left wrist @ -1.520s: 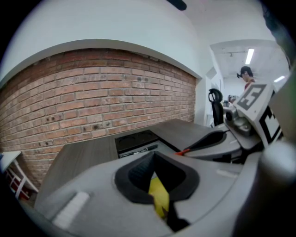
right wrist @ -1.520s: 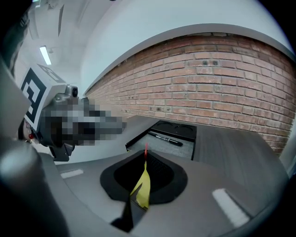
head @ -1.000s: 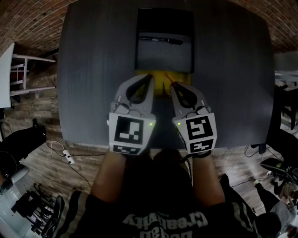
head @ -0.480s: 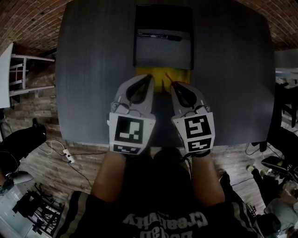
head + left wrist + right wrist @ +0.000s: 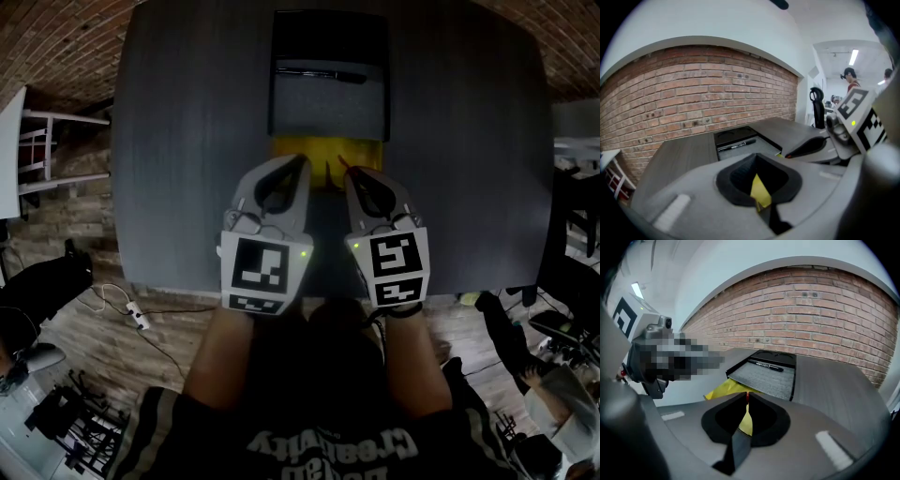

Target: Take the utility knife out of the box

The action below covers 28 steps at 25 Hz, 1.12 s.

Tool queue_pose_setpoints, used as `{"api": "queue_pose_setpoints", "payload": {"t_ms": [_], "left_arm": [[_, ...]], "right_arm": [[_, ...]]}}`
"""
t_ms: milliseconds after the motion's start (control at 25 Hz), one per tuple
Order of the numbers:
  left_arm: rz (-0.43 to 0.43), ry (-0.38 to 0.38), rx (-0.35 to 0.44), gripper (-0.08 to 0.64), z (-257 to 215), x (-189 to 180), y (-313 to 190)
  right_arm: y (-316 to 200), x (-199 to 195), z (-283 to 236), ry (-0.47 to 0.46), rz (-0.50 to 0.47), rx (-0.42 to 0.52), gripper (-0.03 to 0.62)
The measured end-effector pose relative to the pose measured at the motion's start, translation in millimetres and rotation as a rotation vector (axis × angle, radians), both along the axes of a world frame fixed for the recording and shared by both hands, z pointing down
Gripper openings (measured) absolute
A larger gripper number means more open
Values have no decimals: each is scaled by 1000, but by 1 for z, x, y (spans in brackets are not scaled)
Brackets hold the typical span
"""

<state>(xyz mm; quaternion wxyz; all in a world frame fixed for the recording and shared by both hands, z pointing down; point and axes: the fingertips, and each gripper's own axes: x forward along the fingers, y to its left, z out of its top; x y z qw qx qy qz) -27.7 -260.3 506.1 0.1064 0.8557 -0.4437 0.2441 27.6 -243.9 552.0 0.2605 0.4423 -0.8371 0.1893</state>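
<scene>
The utility knife point(image 5: 319, 77), slim and black, lies crosswise on the grey foam lining point(image 5: 328, 111) of the open black box point(image 5: 330, 37). The box sits at the middle of the table's point(image 5: 187, 141) far edge. No jaw touches the knife, and both grippers are well short of it. Just on the near side of the box a yellow sheet point(image 5: 354, 150) lies flat on the table. Both grippers hover side by side over the table's near edge, pointing towards the box and tilted downward. The left hand-held gripper point(image 5: 302, 159) has its jaws drawn together at the tips, which are over the left part of the yellow sheet. Yellow shows through the gap between its pads, but contact cannot be told. The right hand-held gripper point(image 5: 348, 172) is likewise closed to a narrow slit. A thin red sliver point(image 5: 339, 161) shows at its tips over the sheet, though what it is cannot be made out.
</scene>
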Motion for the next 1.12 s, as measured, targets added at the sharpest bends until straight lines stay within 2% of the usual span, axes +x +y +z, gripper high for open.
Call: {"api": "queue_pose_setpoints", "payload": {"t_ms": [280,400,480,1120], "left_arm": [[-3,-3,-3,3,2,-3,0],[-4,-3,-2,3,1,-4,0],[-4,-1,-1,3,1,-4,-1],[11,-1,-7,3,4,-2,-5]], "right_arm": [[-1,-4,1,-1,-5,-1,29],[-1,-4,1,3,-4,-3,88],[-1,-5,2,5,-8,-6,100],[-6,-4,3,-1,8,-4,103]]}}
